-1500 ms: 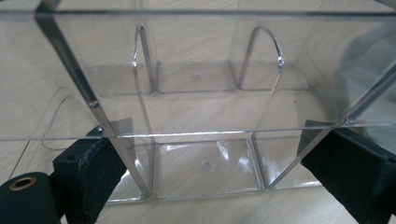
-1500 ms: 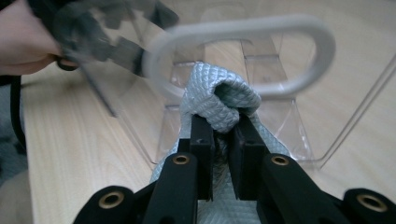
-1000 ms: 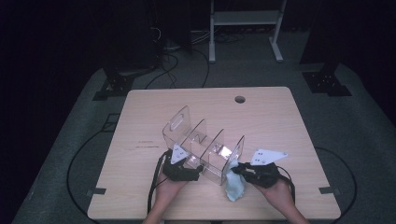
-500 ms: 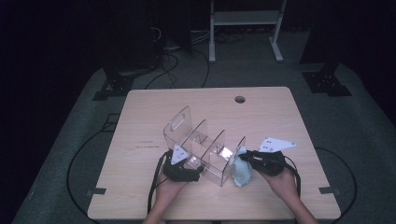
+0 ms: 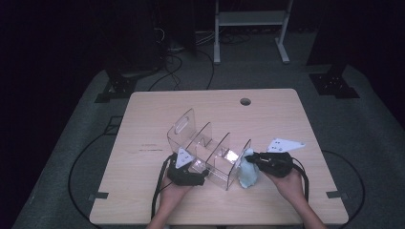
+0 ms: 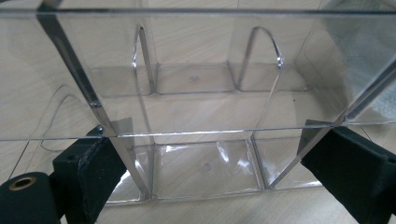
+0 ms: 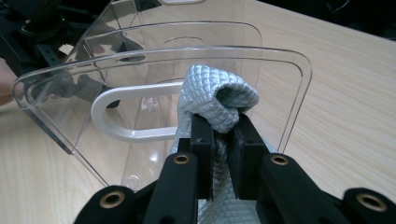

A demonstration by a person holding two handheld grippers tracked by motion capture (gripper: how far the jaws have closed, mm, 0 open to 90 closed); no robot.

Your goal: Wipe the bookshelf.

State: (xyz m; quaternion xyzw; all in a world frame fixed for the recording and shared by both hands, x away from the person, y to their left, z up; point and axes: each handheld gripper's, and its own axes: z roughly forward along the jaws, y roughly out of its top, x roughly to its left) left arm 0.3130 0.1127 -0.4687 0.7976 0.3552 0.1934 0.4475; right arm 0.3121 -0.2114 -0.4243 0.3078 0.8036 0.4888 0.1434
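The right hand-held gripper pinches a pale blue quilted cloth, bunched at its 12 o'clock, just beside the clear acrylic divided organiser; the left hand-held gripper straddles that organiser's wall, spread.

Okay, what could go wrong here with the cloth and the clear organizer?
The right tongs pinch only a small fold of the light blue cloth, so it might slip out during wiping. Pushing the cloth against the clear organizer's handled end panel could shove the light plastic piece across the table, unless the left tongs, whose jaws flank its lower wall, hold it steady.
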